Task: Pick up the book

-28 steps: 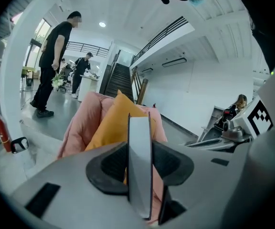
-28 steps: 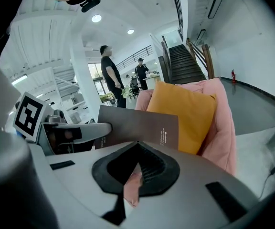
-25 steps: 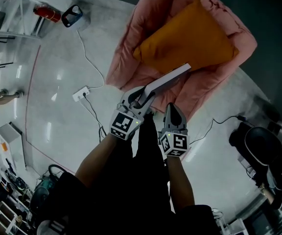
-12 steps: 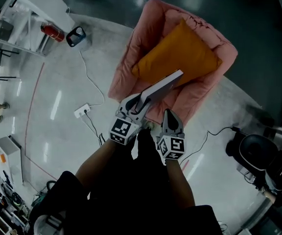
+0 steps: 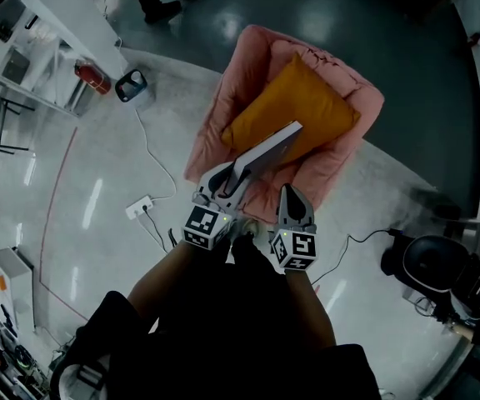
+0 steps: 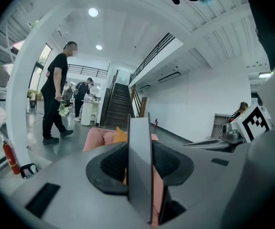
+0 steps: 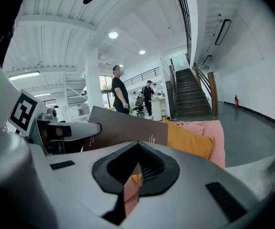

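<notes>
The book [image 5: 267,150] is a thin grey volume. It hangs tilted in the air above the front of a pink armchair [image 5: 222,111] with an orange cushion [image 5: 308,107]. My left gripper [image 5: 237,175] is shut on the book's near end. In the left gripper view the book [image 6: 140,175] stands edge-on between the pads. My right gripper [image 5: 292,192] hovers just right of it, shut with nothing in it. The right gripper view shows the book's dark cover [image 7: 123,128] off to the left, held by the left gripper [image 7: 66,130].
A fire extinguisher [image 5: 90,77] and a blue-black container [image 5: 130,84] stand on the floor at the left. A power strip [image 5: 137,207] with a cable lies near my feet, and a black office chair [image 5: 427,261] is at the right. People [image 6: 56,99] stand beyond the armchair by a staircase [image 6: 121,106].
Both grippers have risen together with the book still in the left one. The armchair and floor now look smaller and farther below.
</notes>
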The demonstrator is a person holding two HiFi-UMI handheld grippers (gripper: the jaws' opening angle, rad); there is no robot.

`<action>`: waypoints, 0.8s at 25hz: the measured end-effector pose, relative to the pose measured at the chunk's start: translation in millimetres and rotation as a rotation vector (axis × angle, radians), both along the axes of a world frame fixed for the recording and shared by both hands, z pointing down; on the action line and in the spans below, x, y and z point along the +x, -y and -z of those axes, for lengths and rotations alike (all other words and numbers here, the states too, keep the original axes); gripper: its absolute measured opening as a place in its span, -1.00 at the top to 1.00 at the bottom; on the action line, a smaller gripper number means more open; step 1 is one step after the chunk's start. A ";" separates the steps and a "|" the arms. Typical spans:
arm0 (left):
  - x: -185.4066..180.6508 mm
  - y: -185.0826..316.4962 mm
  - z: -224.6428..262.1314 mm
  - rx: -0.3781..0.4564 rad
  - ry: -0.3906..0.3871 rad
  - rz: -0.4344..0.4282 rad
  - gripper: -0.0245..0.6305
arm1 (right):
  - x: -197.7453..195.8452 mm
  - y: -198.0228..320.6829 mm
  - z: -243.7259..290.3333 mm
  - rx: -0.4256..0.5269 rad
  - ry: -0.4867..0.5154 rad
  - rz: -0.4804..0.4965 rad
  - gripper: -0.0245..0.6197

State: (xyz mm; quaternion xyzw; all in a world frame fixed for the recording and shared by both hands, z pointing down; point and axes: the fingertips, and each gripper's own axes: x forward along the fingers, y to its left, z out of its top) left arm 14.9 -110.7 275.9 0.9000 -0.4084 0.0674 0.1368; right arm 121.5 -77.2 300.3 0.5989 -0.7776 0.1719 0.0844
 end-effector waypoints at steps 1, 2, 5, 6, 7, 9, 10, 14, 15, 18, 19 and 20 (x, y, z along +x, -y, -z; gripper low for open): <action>-1.4 -2.3 4.0 0.008 0.002 -0.002 0.45 | -0.4 -0.4 6.7 0.013 -0.001 -0.001 0.92; -3.0 -5.0 7.9 0.016 0.002 -0.004 0.45 | -1.0 -1.4 13.5 0.026 0.000 -0.003 0.92; -7.0 -11.5 23.2 0.047 -0.019 -0.001 0.45 | -3.5 -6.1 33.5 0.070 0.009 0.001 0.92; -8.2 -13.0 27.3 0.053 -0.024 0.001 0.45 | -4.3 -7.8 39.3 0.081 0.009 0.003 0.92; -9.0 -14.6 31.1 0.058 -0.028 0.002 0.45 | -4.7 -10.0 44.4 0.089 0.009 0.003 0.91; -9.6 -20.4 37.8 0.067 -0.035 0.000 0.45 | -4.7 -16.7 53.5 0.101 0.010 0.001 0.91; -9.6 -24.9 40.8 0.070 -0.038 -0.003 0.45 | -4.8 -21.0 58.2 0.108 0.013 0.000 0.92; -13.4 -40.0 49.2 0.077 -0.053 -0.011 0.45 | -10.6 -33.7 72.1 0.132 0.025 -0.002 0.92; -14.1 -42.4 49.9 0.076 -0.055 -0.011 0.45 | -12.1 -35.1 73.2 0.134 0.026 0.000 0.92; -14.3 -48.6 48.0 0.060 -0.052 -0.010 0.45 | -13.3 -38.2 74.3 0.138 0.022 0.005 0.92; -13.7 -50.4 47.6 0.057 -0.053 -0.012 0.45 | -12.6 -39.5 74.3 0.138 0.019 0.004 0.92; -13.2 -51.6 47.4 0.056 -0.054 -0.014 0.45 | -11.7 -40.4 74.2 0.137 0.018 0.002 0.92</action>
